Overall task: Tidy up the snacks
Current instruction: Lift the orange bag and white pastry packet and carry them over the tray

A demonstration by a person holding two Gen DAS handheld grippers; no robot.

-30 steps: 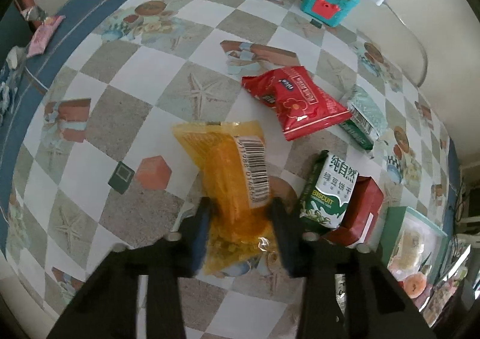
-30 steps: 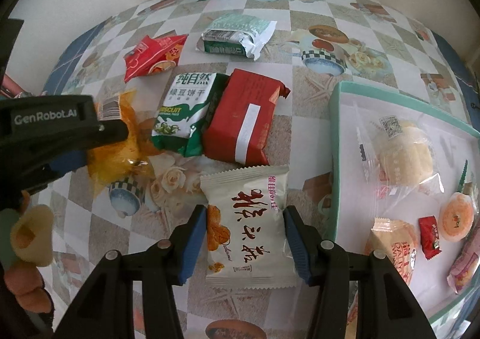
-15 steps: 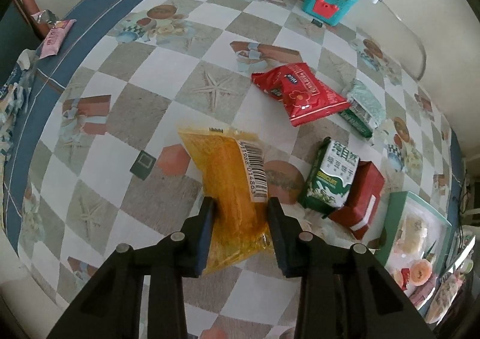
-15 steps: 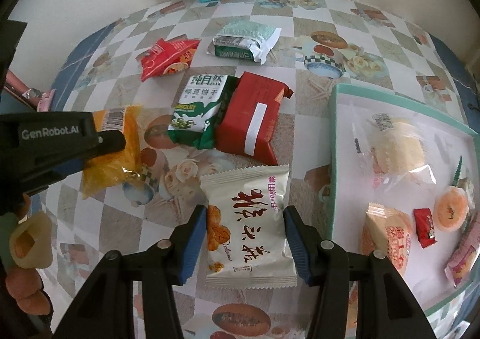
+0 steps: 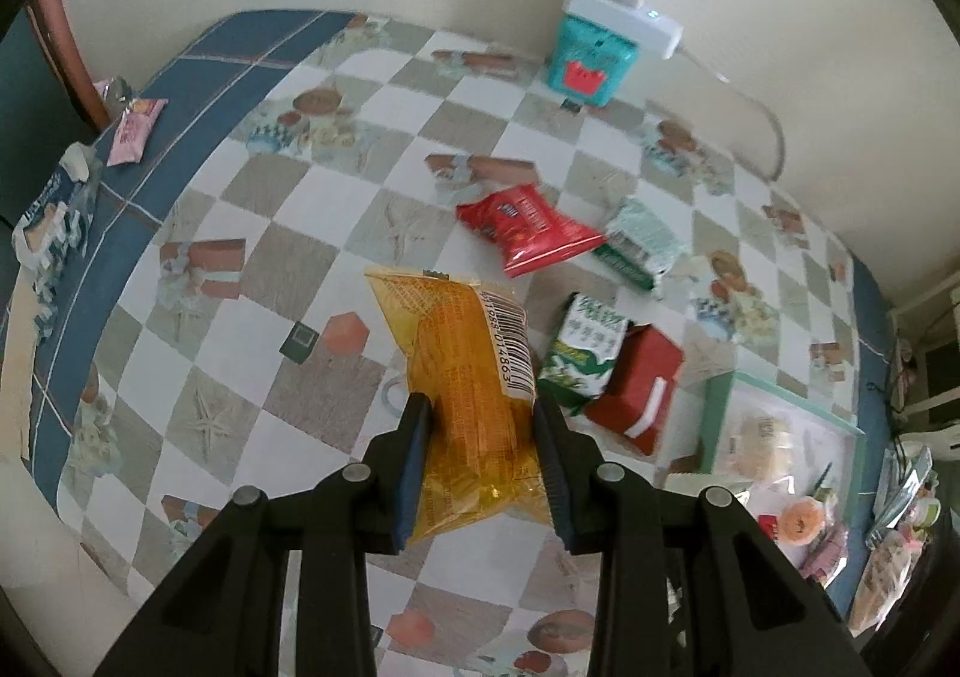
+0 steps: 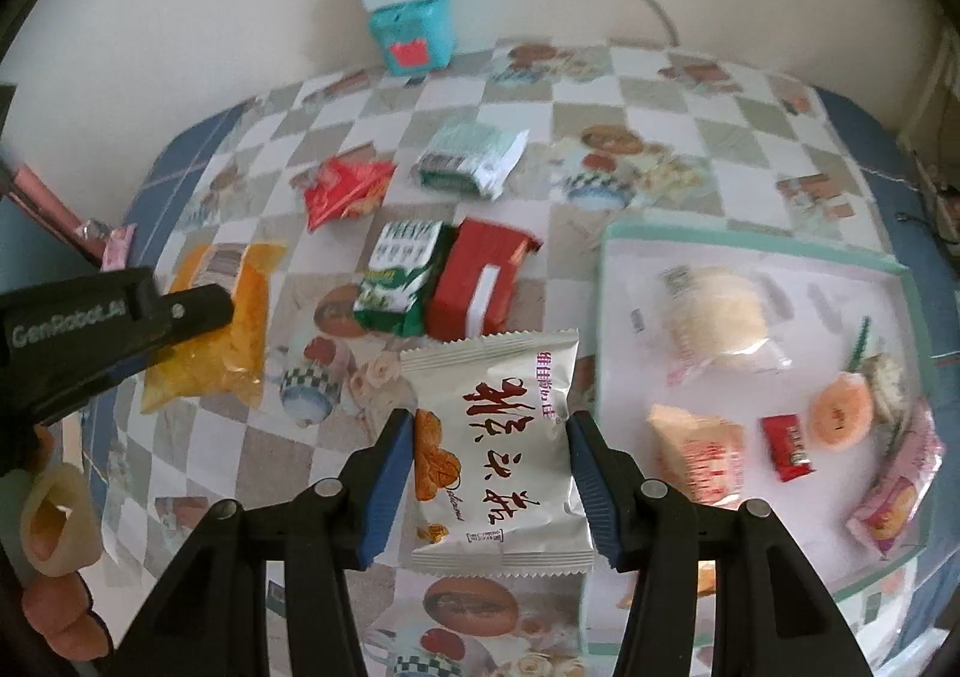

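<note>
My left gripper (image 5: 480,425) is shut on a yellow snack bag (image 5: 468,371) and holds it above the table; the bag also shows in the right wrist view (image 6: 222,329). My right gripper (image 6: 489,437) is shut on a white snack packet with red characters (image 6: 498,449), held up beside the tray. The green-rimmed white tray (image 6: 750,251) on the right holds several wrapped snacks. On the table lie a green biscuit pack (image 6: 402,275), a red pack (image 6: 480,281), a small red bag (image 6: 342,185) and a pale green pack (image 6: 468,161).
A teal box (image 6: 411,29) with a white power strip on top stands at the wall at the back. A pink wrapper (image 5: 135,137) and torn packaging (image 5: 51,215) lie at the table's far left edge. The tablecloth is checked.
Both grippers have risen and pulled back from the table, each with its snack in its hold. The yellow bag is lifted clear of the cloth.
</note>
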